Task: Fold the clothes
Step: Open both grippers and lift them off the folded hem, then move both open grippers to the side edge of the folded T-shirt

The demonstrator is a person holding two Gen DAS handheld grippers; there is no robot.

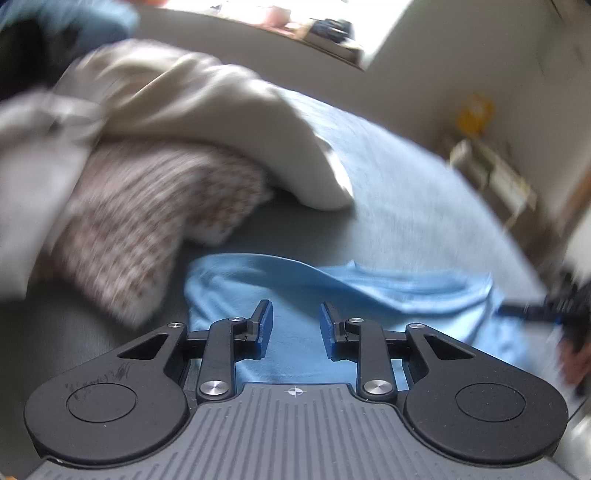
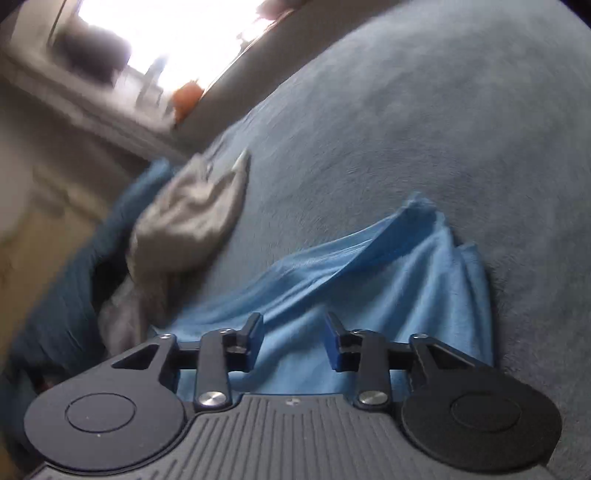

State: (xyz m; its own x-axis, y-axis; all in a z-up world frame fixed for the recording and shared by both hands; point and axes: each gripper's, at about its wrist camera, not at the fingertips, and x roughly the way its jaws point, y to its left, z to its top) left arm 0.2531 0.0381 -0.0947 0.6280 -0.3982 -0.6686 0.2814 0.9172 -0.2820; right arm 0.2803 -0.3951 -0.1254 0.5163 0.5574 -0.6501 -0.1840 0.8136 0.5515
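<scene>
Bed: grey-blue blanket (image 2: 406, 129) covers it, everything lies on that
Blue garment: light blue cloth (image 1: 295, 295) rumpled on the blanket, directly under and ahead of both tools; ridge fold runs across it, far corner pulled to a peak in the right wrist view (image 2: 421, 201)
Left tool: (image 1: 296, 326) fingers apart with a clear gap, nothing between the blue pads; poised above the blue garment, not gripping it
Right tool: (image 2: 293, 338) same, fingers parted, pads empty, blue garment seen through the gap below; also shows at the right edge of the left wrist view (image 1: 532, 308), blurred
Pile: cream cloth (image 1: 207, 122) draped over a brown-and-white patterned piece (image 1: 147, 221), left of the blue garment, near but apart from it
Grey garment: (image 2: 192, 218) crumpled further up the bed, beside a dark teal fabric (image 2: 66, 288), apart from the blue garment
Room: bright window (image 2: 177, 33) beyond the bed; shelf with a yellow object (image 1: 474, 114) by the wall, too blurred to name
Image quality: heavy motion blur in both views
</scene>
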